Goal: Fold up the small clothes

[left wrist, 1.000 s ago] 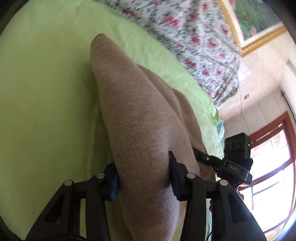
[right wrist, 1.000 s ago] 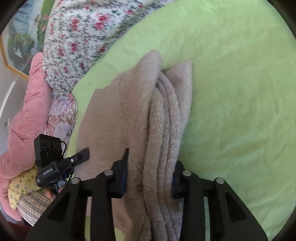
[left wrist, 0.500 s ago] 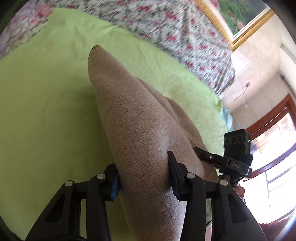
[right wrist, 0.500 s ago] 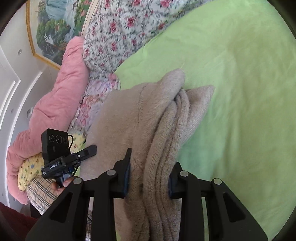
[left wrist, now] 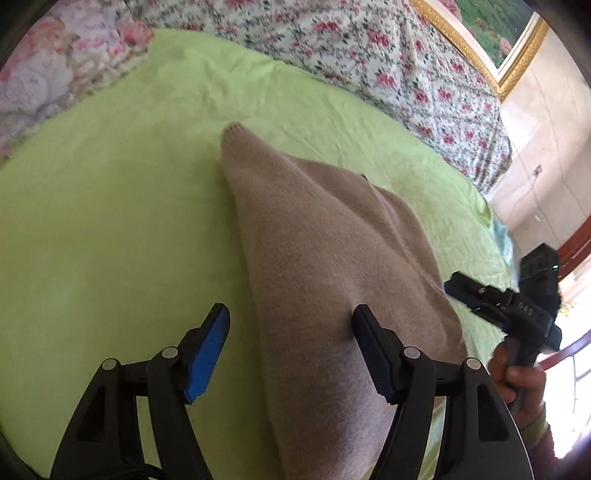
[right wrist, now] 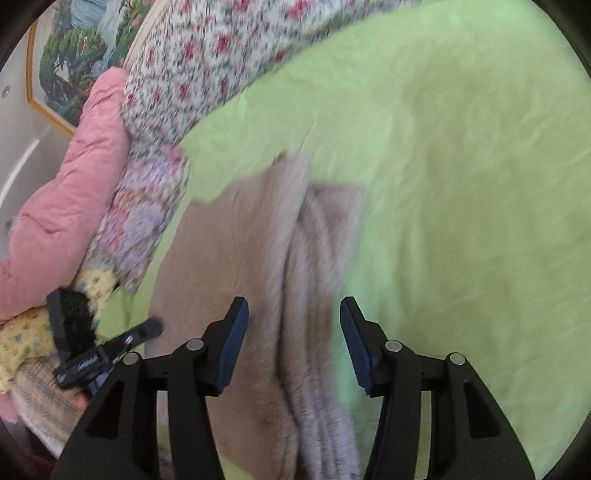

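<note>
A beige knitted sweater (left wrist: 314, 240) lies folded lengthwise on the green bedsheet (left wrist: 110, 221), tapering to a point at its far end. My left gripper (left wrist: 291, 312) straddles its near part with jaws opening. The left blue pad (left wrist: 207, 354) stands clear over the sheet, and the right finger rests against the knit. In the right wrist view the same sweater (right wrist: 251, 240) shows its stacked folded edges. My right gripper (right wrist: 293, 304) is also opening, with the folds between the pads and a gap on both sides.
A floral quilt (left wrist: 369, 48) borders the sheet's far side, under a framed picture (left wrist: 491, 33). A pink padded cover (right wrist: 74, 184) and patterned pillows (right wrist: 144, 221) lie to the left in the right wrist view. A hand (left wrist: 517, 373) holds the other gripper's handle at the right.
Both grippers were shut on the sweater and have let go, with jaws now spread. The sweater has settled lower and flatter on the sheet, and both views show more of the bed's far side.
</note>
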Demonstrator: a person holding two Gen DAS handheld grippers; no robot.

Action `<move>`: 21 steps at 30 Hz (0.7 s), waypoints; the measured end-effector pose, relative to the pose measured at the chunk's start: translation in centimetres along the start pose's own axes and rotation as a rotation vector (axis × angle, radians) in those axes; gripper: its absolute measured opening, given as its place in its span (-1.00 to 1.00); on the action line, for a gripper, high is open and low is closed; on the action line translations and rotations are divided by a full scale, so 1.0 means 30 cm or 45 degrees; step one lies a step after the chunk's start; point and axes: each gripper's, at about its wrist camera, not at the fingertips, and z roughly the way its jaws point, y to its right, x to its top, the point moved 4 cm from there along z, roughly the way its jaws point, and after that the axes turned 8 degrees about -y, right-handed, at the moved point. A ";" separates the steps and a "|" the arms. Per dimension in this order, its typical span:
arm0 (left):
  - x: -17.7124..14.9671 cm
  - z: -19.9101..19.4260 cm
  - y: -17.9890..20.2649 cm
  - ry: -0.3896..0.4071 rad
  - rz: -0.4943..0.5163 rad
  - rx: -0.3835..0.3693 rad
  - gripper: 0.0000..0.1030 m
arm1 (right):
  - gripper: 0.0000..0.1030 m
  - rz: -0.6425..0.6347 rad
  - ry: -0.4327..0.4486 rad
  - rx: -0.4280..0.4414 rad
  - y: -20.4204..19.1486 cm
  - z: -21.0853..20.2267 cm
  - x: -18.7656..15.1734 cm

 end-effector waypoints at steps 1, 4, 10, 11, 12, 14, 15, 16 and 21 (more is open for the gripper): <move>0.010 -0.015 -0.010 0.021 -0.014 0.015 0.35 | 0.03 -0.008 0.013 -0.004 -0.005 -0.004 0.013; 0.063 -0.025 -0.032 0.045 -0.066 0.038 0.35 | 0.03 -0.028 0.022 -0.002 -0.037 0.006 0.067; 0.137 0.026 -0.049 0.033 -0.110 0.093 0.23 | -0.10 -0.063 -0.031 -0.017 -0.096 0.121 0.143; 0.146 0.046 -0.049 0.022 -0.111 0.092 0.15 | -0.12 -0.068 -0.048 -0.024 -0.104 0.143 0.144; 0.146 0.059 -0.049 0.013 -0.108 0.084 -0.11 | -0.16 -0.068 -0.088 -0.057 -0.101 0.180 0.145; 0.158 0.097 -0.025 -0.020 -0.083 0.056 -0.47 | -0.63 -0.053 -0.112 -0.063 -0.092 0.204 0.141; 0.163 0.107 -0.010 -0.022 -0.065 0.076 -0.47 | -0.76 -0.041 -0.095 -0.042 -0.085 0.198 0.144; 0.169 0.110 0.010 -0.020 -0.031 0.105 -0.48 | -0.77 -0.036 -0.074 -0.037 -0.080 0.183 0.149; 0.167 0.139 0.098 -0.044 0.098 0.154 -0.50 | -0.82 -0.012 0.057 -0.082 -0.023 0.065 0.179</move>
